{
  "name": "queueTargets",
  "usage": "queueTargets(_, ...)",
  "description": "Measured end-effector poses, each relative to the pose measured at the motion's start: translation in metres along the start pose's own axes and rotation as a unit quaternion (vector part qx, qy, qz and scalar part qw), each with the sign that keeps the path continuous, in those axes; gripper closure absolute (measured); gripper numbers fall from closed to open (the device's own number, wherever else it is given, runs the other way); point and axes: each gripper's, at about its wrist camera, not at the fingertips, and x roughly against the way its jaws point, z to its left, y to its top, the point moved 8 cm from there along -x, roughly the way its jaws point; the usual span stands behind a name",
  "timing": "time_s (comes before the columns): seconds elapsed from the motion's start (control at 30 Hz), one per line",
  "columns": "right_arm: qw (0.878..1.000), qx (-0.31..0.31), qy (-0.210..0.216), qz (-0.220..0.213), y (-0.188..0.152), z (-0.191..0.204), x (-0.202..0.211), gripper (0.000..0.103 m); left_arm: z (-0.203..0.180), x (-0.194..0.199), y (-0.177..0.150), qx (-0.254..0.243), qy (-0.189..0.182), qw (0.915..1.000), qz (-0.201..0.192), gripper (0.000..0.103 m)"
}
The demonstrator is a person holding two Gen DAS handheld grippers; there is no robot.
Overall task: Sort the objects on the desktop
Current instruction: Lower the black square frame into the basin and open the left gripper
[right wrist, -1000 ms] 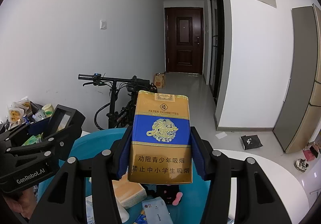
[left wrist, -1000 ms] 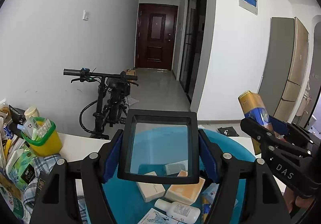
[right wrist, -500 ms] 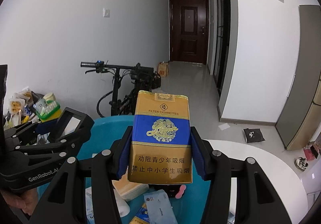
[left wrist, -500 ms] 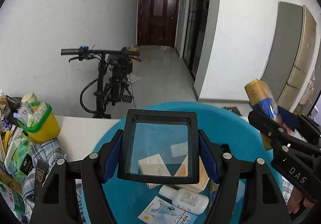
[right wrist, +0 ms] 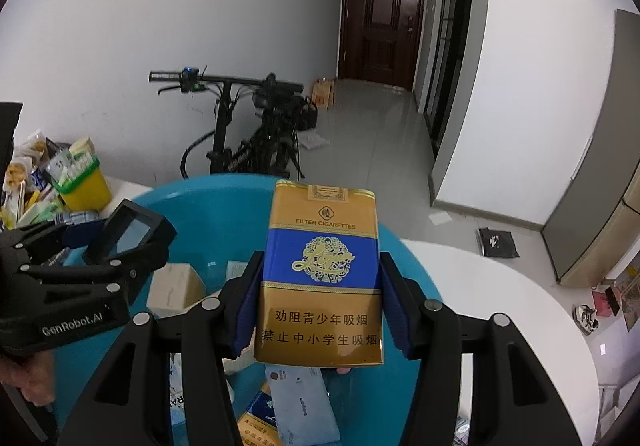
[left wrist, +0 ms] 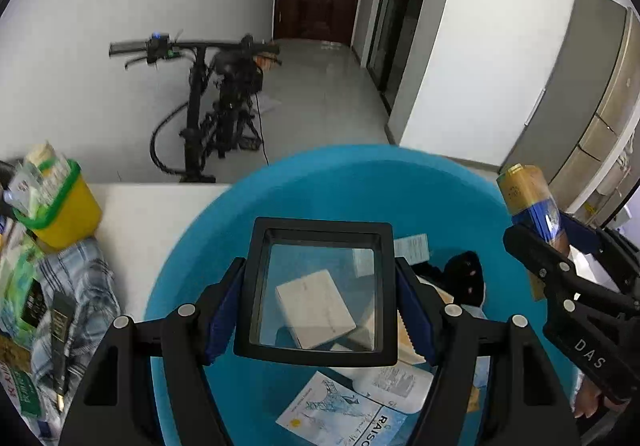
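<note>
Holding: each gripper had something clamped between its fingers, both raised above a blue basin.
Left gripper: fingers were closed on a black-framed square magnifier, held over the basin's middle.
Right gripper: fingers were pressed against both sides of a gold and blue cigarette pack, upright over the basin.
Already in basin: a pale box, a white bottle, a printed leaflet, a black pouch and other packets lay together inside.
Still unsorted: a yellow tub stuffed with sachets, a checked cloth and snack packs crowded the white table to the left.
Progress: seemingly midway; the two held items were not yet dropped.
</note>
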Motion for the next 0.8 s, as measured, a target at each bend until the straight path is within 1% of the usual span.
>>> queueTargets(0.1,1.000,0.000,0.008,0.017,-0.006,-0.002,-0.005,0.050,0.004,-0.012,-0.006,0.013,-0.006,0.9995,0.028,0.030)
queueTargets(0.17,1.000,-0.003,0.015,0.024,-0.008,-0.002,-0.008,0.050,0.005,-0.016,-0.009,0.021,-0.014,0.9990,0.038,0.030)
queueTargets(0.3,0.999,-0.004,0.021,0.037,-0.012,-0.005,-0.011,0.050,0.005,-0.019,-0.012,0.025,-0.016,0.9984,0.048,0.030)
queueTargets(0.43,0.997,-0.018,0.054,0.055,-0.014,-0.003,-0.014,0.050,0.005,-0.025,-0.016,0.034,-0.022,0.9970,0.066,0.030)
queueTargets(0.53,0.997,-0.016,0.050,0.059,-0.016,-0.004,-0.017,0.050,0.004,-0.030,-0.017,0.038,-0.029,0.9959,0.076,0.030)
queueTargets(0.67,0.996,-0.016,0.052,0.068,-0.017,-0.005,-0.021,0.050,0.002,-0.032,-0.013,0.040,-0.028,0.9960,0.075,0.030)
queueTargets(0.8,0.995,-0.020,0.065,0.072,-0.018,-0.006,-0.022,0.050,0.000,-0.037,-0.017,0.042,-0.034,0.9945,0.089,0.030)
